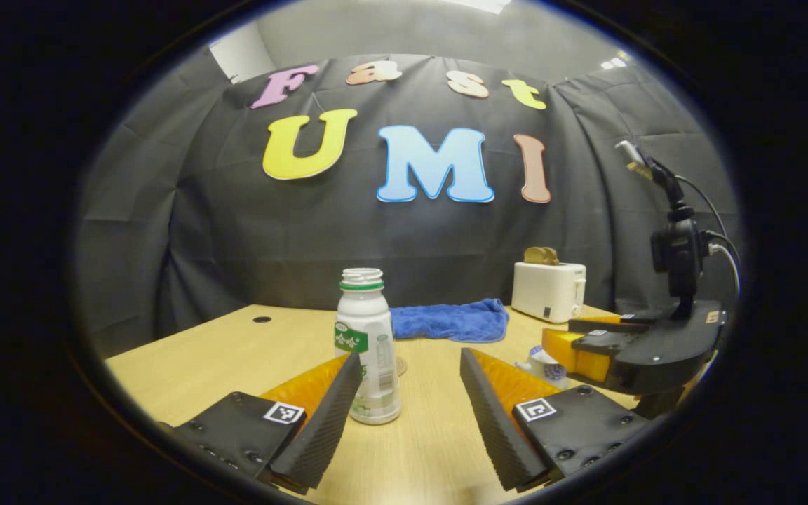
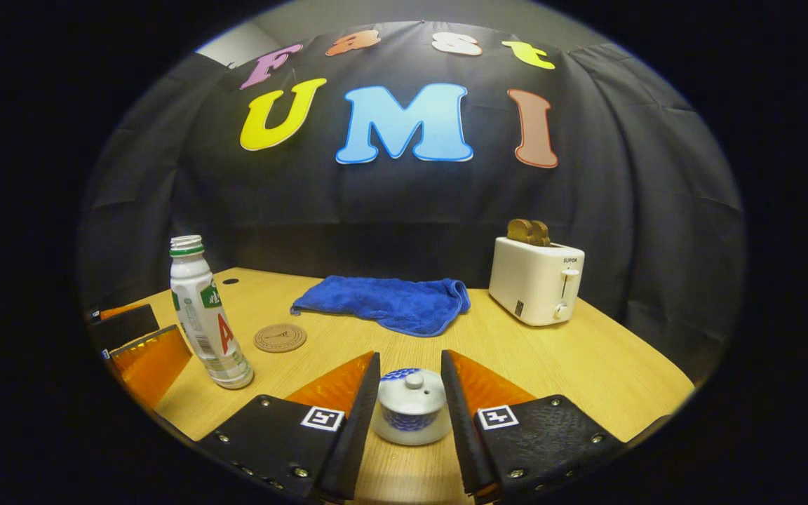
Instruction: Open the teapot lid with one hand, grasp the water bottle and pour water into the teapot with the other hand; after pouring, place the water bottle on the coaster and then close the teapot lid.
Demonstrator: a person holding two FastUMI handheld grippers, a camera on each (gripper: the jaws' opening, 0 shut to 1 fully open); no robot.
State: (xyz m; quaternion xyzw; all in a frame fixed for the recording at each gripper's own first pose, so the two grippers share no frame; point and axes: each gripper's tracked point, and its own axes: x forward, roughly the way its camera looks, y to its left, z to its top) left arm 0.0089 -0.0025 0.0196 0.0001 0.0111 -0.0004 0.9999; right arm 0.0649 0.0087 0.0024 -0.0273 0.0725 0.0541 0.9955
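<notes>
**Left gripper view: bottle upright between spread fingers; teapot lid still on**

Left gripper view shows the water bottle (image 1: 368, 346) standing upright on the wooden surface (image 1: 236, 358), long axis vertical, its uncapped mouth pointing straight up. The left gripper (image 1: 409, 393) is held level and low over the surface, its fingers (image 1: 327, 421) spread wide; the bottle stands just ahead of the left finger's tip, which overlaps its lower part, and whether they touch cannot be told. The right finger is well apart from it. To the right in this view the right gripper (image 1: 646, 347) reaches in sideways over the teapot (image 1: 543, 365), of which a small part shows.

In the right gripper view the teapot (image 2: 411, 414) sits upright on the surface (image 2: 586, 365), lid (image 2: 412, 394) on, knob pointing up. The right gripper (image 2: 410, 393) is level and low, with one finger on each side of the pot; the fingers (image 2: 358, 414) stand apart, close beside the lid but not clearly pressing it. The bottle (image 2: 206, 315) stands at the left, leaning in the picture from the fisheye, with the left gripper (image 2: 141, 351) just beside it. The round coaster (image 2: 280, 337) lies flat near the bottle's base, apart from it. Farther back lie a blue towel (image 2: 390, 301) and a white toaster (image 2: 536, 279) holding toast.
</notes>
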